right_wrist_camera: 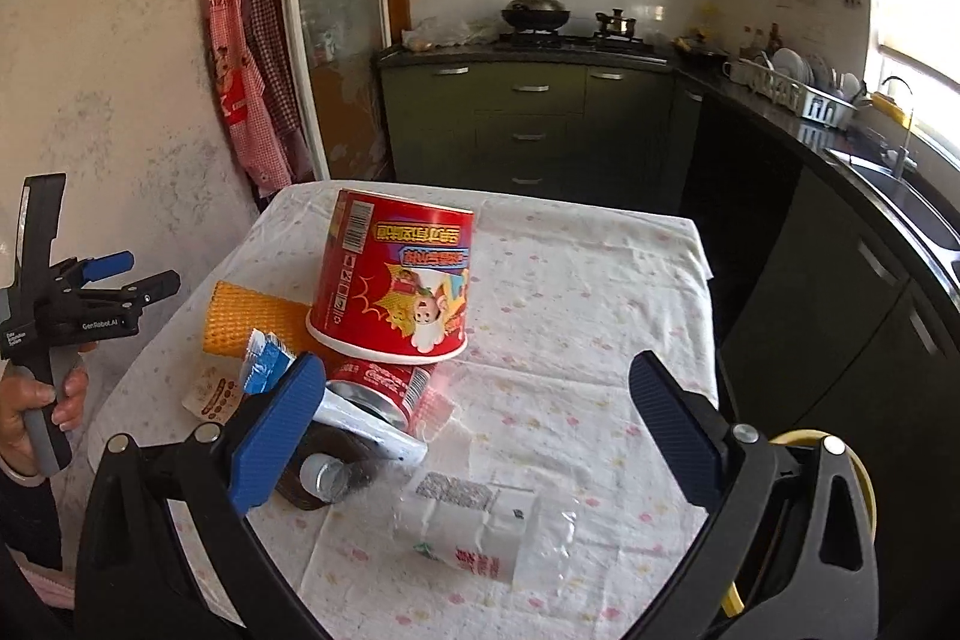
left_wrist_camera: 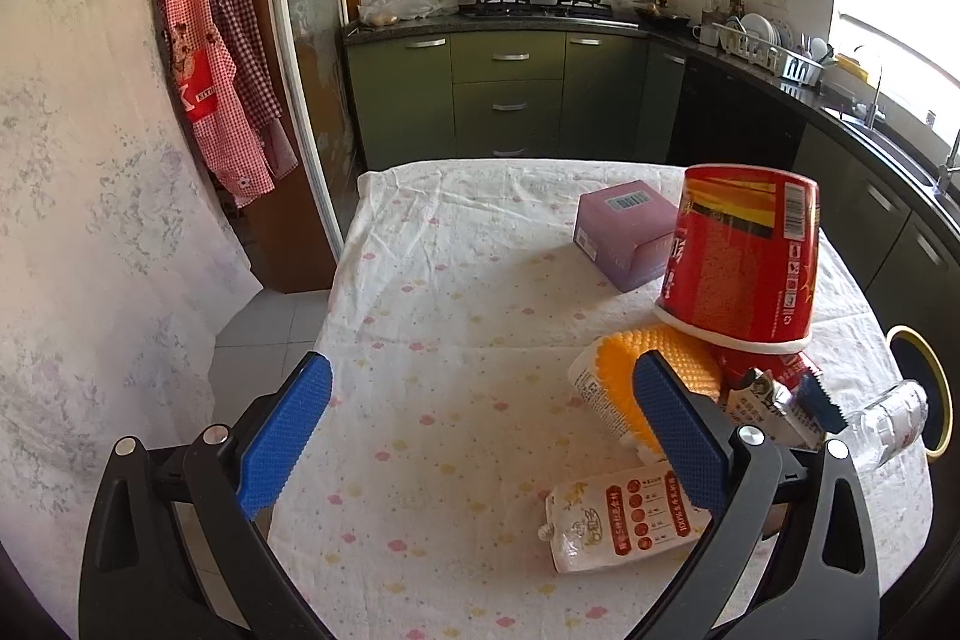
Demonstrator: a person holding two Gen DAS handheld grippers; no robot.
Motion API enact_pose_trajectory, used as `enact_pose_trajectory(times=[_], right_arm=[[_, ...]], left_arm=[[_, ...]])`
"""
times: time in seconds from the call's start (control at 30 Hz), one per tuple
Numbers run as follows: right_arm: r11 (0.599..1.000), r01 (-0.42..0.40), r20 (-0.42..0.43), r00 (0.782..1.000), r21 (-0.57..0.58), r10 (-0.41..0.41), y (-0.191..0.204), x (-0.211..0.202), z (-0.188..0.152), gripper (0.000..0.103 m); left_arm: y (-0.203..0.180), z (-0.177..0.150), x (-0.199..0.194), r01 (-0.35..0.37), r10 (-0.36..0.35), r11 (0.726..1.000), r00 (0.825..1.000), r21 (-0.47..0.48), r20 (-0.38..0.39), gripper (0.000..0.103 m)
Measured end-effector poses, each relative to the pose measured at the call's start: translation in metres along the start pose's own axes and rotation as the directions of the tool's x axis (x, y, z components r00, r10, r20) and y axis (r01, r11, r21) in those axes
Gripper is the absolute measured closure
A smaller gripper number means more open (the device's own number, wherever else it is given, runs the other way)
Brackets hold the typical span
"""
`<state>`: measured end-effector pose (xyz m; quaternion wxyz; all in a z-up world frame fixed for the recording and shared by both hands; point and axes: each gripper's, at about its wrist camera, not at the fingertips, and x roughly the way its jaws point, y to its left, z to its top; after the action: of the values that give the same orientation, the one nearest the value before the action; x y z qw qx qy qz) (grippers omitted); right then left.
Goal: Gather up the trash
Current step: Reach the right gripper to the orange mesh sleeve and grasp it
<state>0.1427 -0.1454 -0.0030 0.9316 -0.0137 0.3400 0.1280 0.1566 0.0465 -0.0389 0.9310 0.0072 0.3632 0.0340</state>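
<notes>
Nearest in the left wrist view: left claw (left_wrist_camera: 480,430) spread wide, nothing between its blue pads, hovering over bare flowered cloth on the table (left_wrist_camera: 456,292). Just beside its right finger, a white pouch (left_wrist_camera: 624,526) lying flat near the table's near edge. Behind that finger, an orange foam net (left_wrist_camera: 666,358) around a white wrapper, touching the rim of an upturned red noodle cup (left_wrist_camera: 744,256). Beyond the cup, a lilac box (left_wrist_camera: 624,232), apart from the pile. Broad open cloth to the left and ahead, out to the far edge; left edge dropping to tiled floor beside a draped wall.

Nearest in the right wrist view: right claw (right_wrist_camera: 474,430) likewise gaping and empty, poised above a crushed clear plastic bottle (right_wrist_camera: 480,526) with a white label, lying on its side near the table's front edge. By the claw's left finger, a bottle neck and cap end (right_wrist_camera: 321,478) over a dark round object, too hidden to name. Farther on, a crushed red cola can (right_wrist_camera: 384,388) tucked under the noodle cup's rim, with a blue-and-white wrapper (right_wrist_camera: 264,364) just left of it. Free cloth from the cup rightward to the right edge, then a gap before dark cabinets. At far left, a hand (right_wrist_camera: 36,400) gripping the other tool's handle, off the table's left side.
</notes>
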Motion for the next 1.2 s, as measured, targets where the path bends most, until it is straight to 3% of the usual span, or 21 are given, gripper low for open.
enact_pose_trajectory(times=[0.2,0.43,0.57,0.73,0.87,1.03,1.2], right_arm=[[0.991,-0.131,-0.066,0.989,0.026,0.132,0.009,0.053,0.039,0.006],[0.982,-0.186,-0.113,0.977,-0.031,0.181,0.032,0.067,0.065,0.006],[0.952,-0.283,-0.134,0.954,-0.115,0.267,0.072,0.057,0.058,0.006],[0.869,-0.391,-0.16,0.92,-0.303,0.358,0.132,0.043,0.042,0.015],[0.829,-0.372,-0.199,0.928,-0.417,0.316,0.17,0.059,0.023,0.022],[0.823,-0.281,-0.198,0.958,-0.493,0.209,0.197,0.089,0.01,0.029],[0.822,-0.2,-0.183,0.976,-0.533,0.119,0.207,0.105,0.002,0.044]], left_arm=[[-0.004,-0.005,0.009,-0.024,0.024,0.999,1.0,0.044,-0.001,0.004],[0.001,-0.007,0.01,-0.018,0.018,0.998,1.0,0.058,-0.003,0.004],[0.005,-0.009,0.007,-0.029,0.029,0.998,1.0,0.055,0.004,0.004],[0.025,-0.012,-0.002,-0.084,0.083,0.996,0.996,0.026,0.02,0.004],[0.049,-0.016,-0.007,-0.139,0.139,0.99,0.99,-0.004,0.021,0.004],[0.079,-0.019,-0.019,-0.193,0.195,0.98,0.98,-0.057,0.036,0.004],[0.105,-0.023,-0.036,-0.217,0.225,0.969,0.973,-0.113,0.057,0.004]])
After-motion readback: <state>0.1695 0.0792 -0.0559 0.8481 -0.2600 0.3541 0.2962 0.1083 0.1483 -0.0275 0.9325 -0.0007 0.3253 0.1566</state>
